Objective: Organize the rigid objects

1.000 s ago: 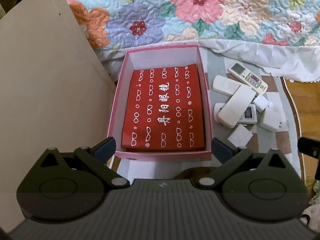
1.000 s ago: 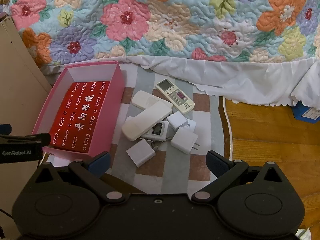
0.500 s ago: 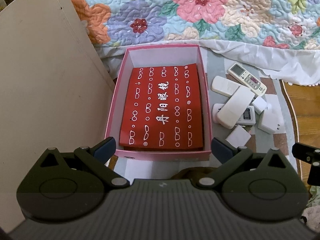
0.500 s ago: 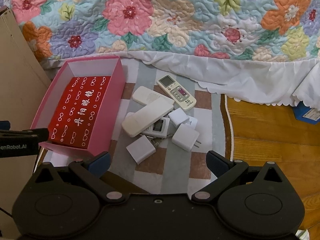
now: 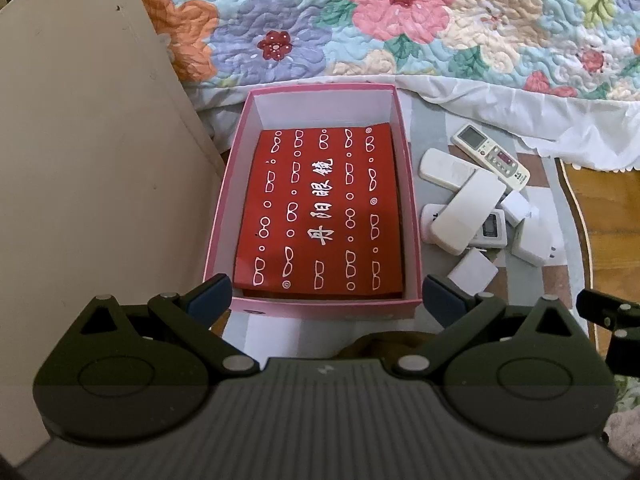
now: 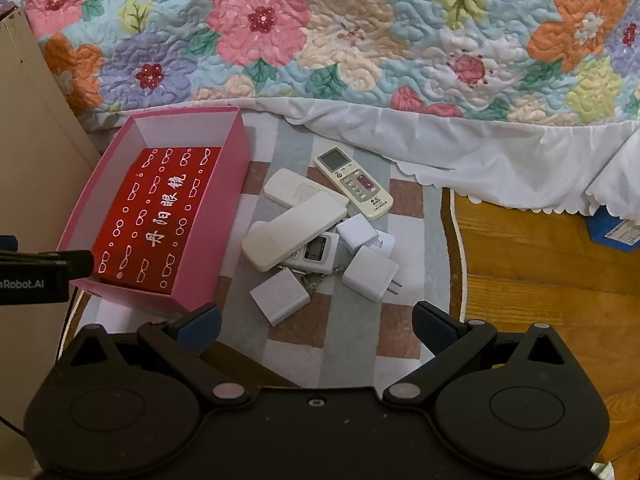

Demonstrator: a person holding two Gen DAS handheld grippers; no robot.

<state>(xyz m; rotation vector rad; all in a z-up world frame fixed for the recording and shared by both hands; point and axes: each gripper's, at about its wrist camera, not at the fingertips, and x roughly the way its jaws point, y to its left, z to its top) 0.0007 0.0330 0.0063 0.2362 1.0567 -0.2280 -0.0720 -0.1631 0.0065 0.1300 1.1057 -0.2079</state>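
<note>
A pink box point(image 5: 228, 196) point(image 6: 208, 248) lined with a red printed sheet point(image 5: 324, 212) lies on the checked mat. To its right is a pile of white things: several remote controls point(image 6: 294, 232) point(image 5: 466, 212), one face up with a screen point(image 6: 354, 182) point(image 5: 490, 156), and several white plug adapters point(image 6: 370, 274) point(image 6: 280, 296) point(image 5: 472, 270). My left gripper point(image 5: 326, 296) hovers open over the box's near wall, holding nothing. My right gripper point(image 6: 316, 322) hangs open just short of the pile, also holding nothing.
A bed with a flowered quilt point(image 6: 320, 32) and white skirt point(image 6: 500, 152) runs along the back. A beige panel point(image 5: 92, 160) stands left of the box. Wooden floor point(image 6: 540, 260) lies right of the mat, with a blue packet point(image 6: 616, 230) at the far right.
Both grippers have drawn slightly back and up, so the box and pile sit a little farther away. Nothing on the mat has moved, and both grippers stay open.
</note>
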